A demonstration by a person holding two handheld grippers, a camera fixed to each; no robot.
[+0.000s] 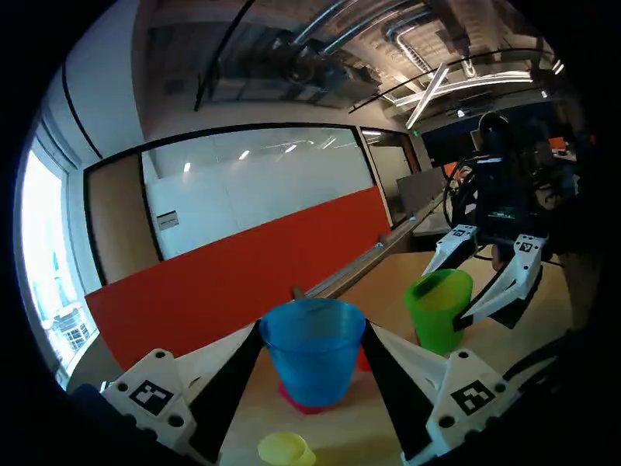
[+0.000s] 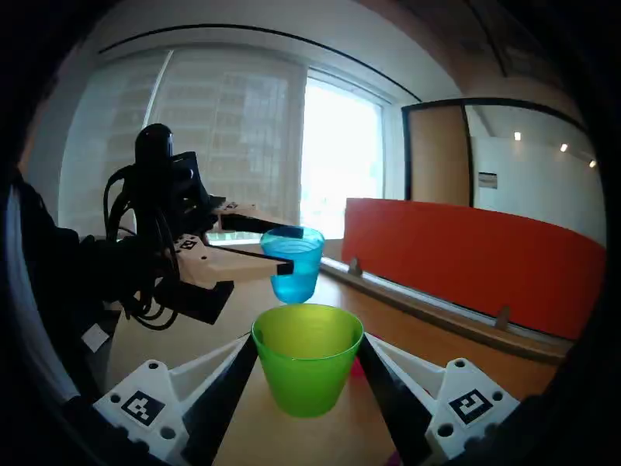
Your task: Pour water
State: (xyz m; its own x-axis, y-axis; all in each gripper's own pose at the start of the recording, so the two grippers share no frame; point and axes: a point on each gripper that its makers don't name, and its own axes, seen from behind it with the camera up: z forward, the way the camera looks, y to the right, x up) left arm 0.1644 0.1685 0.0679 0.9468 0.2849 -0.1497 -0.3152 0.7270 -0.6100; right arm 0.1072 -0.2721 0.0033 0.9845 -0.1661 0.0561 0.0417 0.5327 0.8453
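My left gripper (image 1: pixel 314 353) is shut on a translucent blue cup (image 1: pixel 313 353), held upright above the wooden table (image 1: pixel 388 283). The right gripper view shows that same blue cup (image 2: pixel 293 264) between the left gripper's fingers (image 2: pixel 241 264), lifted off the table. My right gripper (image 2: pixel 308 365) is shut on a green cup (image 2: pixel 308 357), also upright and raised. From the left gripper view the green cup (image 1: pixel 438 307) hangs to the right, clamped by the right gripper (image 1: pixel 485 291). The two cups are close together but apart. I cannot tell whether either holds water.
A small yellow cup (image 1: pixel 286 449) and a red or pink object (image 1: pixel 299 402) sit on the table below the blue cup. An orange partition (image 1: pixel 233 287) with a metal rail (image 1: pixel 357 268) runs along the table's far edge. A person's dark sleeve (image 2: pixel 70 272) is behind the left gripper.
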